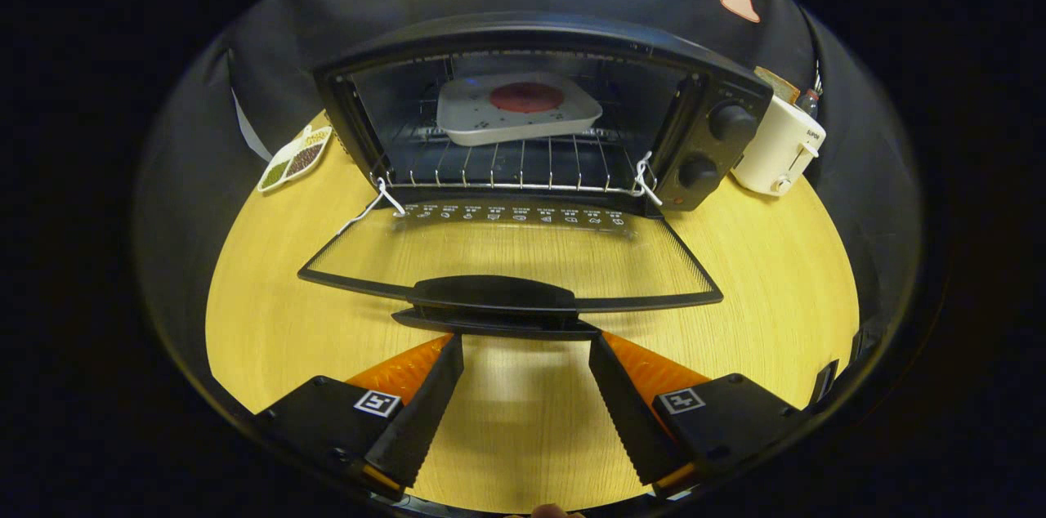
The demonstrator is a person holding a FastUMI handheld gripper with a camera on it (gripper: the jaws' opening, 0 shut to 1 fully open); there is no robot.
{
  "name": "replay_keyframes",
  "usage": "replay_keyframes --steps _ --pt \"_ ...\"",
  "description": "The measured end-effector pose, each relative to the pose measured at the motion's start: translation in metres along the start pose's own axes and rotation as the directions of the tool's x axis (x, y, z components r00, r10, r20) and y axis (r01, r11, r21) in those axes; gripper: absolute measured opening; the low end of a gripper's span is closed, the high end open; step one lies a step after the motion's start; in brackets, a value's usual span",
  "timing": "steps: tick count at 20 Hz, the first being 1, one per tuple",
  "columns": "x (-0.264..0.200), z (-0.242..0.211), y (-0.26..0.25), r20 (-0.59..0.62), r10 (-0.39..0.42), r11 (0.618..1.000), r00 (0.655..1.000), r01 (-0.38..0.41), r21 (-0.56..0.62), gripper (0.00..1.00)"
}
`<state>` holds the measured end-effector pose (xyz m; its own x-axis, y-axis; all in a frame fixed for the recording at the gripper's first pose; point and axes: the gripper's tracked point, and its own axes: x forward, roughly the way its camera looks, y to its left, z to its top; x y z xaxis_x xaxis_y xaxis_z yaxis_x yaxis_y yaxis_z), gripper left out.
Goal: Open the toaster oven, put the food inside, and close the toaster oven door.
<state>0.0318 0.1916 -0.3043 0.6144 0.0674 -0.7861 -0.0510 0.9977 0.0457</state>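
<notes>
Resting on the rack inside the toaster oven (pixel 539 109), the food plate (pixel 519 109) lies well beyond the gripper (pixel 525 350). Its fingers are spread, empty, just short of the lowered door's handle (pixel 494 293).

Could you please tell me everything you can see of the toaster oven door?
The door is a clear glass pane in a thin black frame, with a row of small white icons along its hinge edge and a broad black handle on its free edge. It is fully open, folded down flat over the wooden table, still hinged to the oven. The open gripper has its fingertips just short of the handle, not touching.
</notes>
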Motion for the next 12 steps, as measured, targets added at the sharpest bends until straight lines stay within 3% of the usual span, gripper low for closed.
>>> replay_keyframes --steps 6,9,12 --pt "-0.042 0.068 0.021 0.222 0.06 0.997 0.973 -0.071 0.042 0.99" --pt "-0.075 0.124 0.018 0.371 0.073 0.997 0.926 -0.077 -0.004 0.99" --pt "-0.117 0.15 0.002 0.505 0.074 0.997 0.86 -0.061 -0.041 0.98"
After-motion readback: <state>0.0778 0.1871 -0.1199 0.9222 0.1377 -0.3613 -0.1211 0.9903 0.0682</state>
